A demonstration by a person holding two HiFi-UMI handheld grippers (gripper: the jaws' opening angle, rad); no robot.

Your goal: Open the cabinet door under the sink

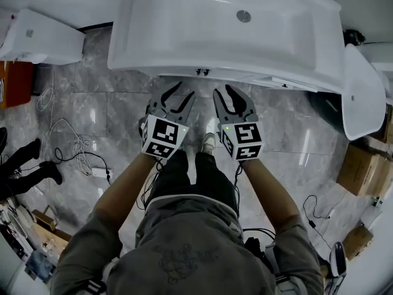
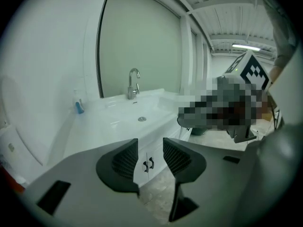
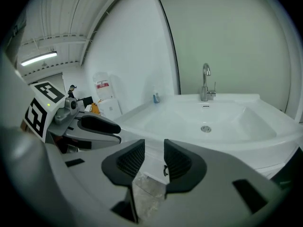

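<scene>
The white sink [image 1: 184, 23] stands above its cabinet, whose two small dark door handles [image 1: 202, 72] show just under the front rim. In the head view my left gripper [image 1: 182, 92] and right gripper [image 1: 224, 92] hang side by side just in front of that rim, both open and empty. The left gripper [image 2: 150, 157] frames the white cabinet doors [image 2: 155, 151] and the pair of handles [image 2: 148, 164] between its jaws, still at a distance. Through the right gripper [image 3: 154, 159] one handle [image 3: 165, 170] shows at the inner edge of its right jaw.
A chrome faucet [image 3: 206, 82] stands at the back of the basin, a blue bottle [image 2: 79, 106] at its corner. A white toilet [image 1: 40, 35] is at left, another white fixture [image 1: 362, 91] at right. Cables [image 1: 73, 149] and cardboard boxes [image 1: 362, 171] lie on the marble floor.
</scene>
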